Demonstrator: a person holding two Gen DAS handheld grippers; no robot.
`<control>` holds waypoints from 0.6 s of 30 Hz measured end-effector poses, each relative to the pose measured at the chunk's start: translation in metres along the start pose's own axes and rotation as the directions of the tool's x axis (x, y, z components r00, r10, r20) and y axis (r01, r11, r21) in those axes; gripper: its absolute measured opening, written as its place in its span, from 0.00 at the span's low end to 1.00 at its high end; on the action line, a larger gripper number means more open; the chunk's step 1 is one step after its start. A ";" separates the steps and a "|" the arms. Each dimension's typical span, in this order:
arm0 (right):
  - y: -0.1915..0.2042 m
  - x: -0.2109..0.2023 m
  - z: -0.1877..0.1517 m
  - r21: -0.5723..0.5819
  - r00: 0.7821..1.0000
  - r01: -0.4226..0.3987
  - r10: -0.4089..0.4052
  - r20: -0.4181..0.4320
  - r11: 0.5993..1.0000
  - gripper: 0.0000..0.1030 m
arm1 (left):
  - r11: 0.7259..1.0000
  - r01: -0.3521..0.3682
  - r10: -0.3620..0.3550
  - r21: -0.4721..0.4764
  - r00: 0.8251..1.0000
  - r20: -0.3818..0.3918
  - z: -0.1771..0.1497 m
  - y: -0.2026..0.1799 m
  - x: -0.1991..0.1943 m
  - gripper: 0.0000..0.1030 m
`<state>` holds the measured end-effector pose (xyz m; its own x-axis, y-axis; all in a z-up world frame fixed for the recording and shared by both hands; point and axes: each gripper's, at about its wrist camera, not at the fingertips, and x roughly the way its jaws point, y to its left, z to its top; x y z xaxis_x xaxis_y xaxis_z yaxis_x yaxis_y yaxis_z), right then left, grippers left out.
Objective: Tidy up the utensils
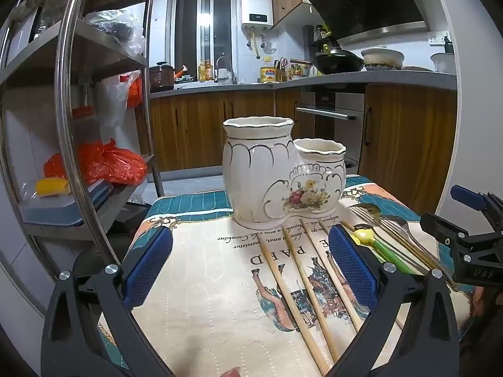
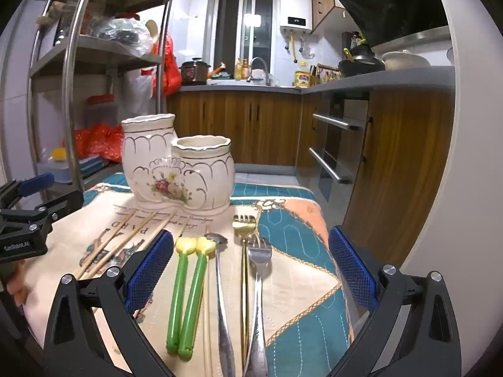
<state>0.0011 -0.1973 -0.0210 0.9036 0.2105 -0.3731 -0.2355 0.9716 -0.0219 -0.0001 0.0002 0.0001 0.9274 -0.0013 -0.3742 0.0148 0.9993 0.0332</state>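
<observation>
ceramic holder (image 2: pixel 177 169) waits empty, both grippers spread wide, nothing held.
chopsticks (image 1: pixel 297 278), green pair (image 2: pixel 185 298), forks (image 2: pixel 257 282) lie crowded in front; neighbours could be nudged, or the holder tipped.

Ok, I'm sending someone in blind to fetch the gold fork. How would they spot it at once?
Find the white two-cup ceramic holder on the patterned cloth. In front of its shorter cup lies a row of cutlery; the gold fork is second from the right end, beside the silver fork. It alone is gold and has the thinnest handle.
</observation>
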 end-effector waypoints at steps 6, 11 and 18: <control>0.000 0.000 0.000 -0.003 1.000 0.001 -0.001 -0.002 1.000 0.95 | 1.000 0.000 0.000 0.006 1.000 -0.001 0.000 -0.001 0.002 0.95; 0.000 0.000 0.000 -0.004 1.000 0.000 0.000 -0.001 1.000 0.95 | 1.000 -0.003 0.003 0.014 1.000 0.013 -0.007 -0.001 -0.003 0.95; 0.000 0.000 -0.001 -0.003 1.000 0.001 -0.001 -0.001 1.000 0.95 | 1.000 -0.002 0.002 0.017 1.000 0.016 0.000 -0.002 -0.005 0.95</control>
<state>0.0012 -0.1970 -0.0218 0.9035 0.2097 -0.3738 -0.2359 0.9714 -0.0252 -0.0053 -0.0014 0.0019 0.9333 0.0003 -0.3590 0.0187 0.9986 0.0496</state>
